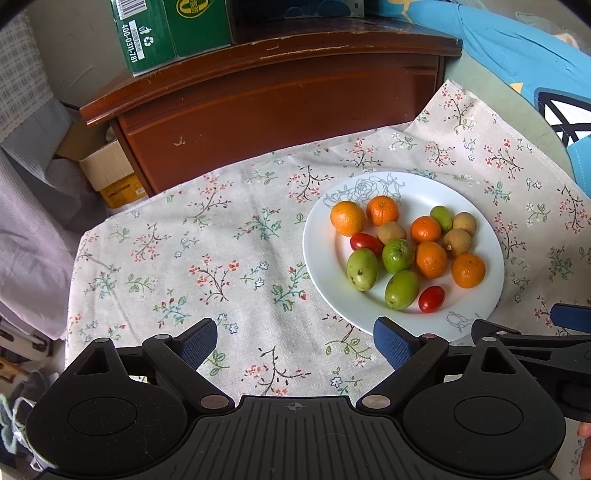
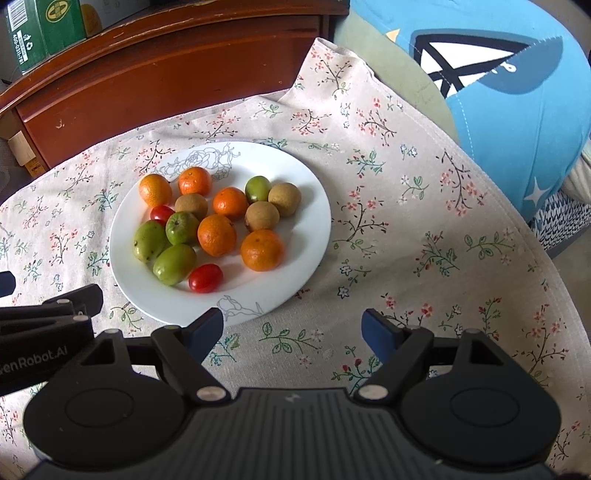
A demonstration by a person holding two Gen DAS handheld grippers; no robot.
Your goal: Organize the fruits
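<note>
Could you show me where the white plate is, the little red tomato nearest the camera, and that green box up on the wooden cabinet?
white plate (image 2: 314, 236): right wrist view, bare right rim.
red tomato (image 2: 205, 278): right wrist view, middle of its skin.
green box (image 1: 170, 31): left wrist view, front corner.

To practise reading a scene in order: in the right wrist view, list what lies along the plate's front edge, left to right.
Pale green oval fruit → second green oval fruit → small red cherry tomato → large round orange mandarin, all on the white plate.
</note>
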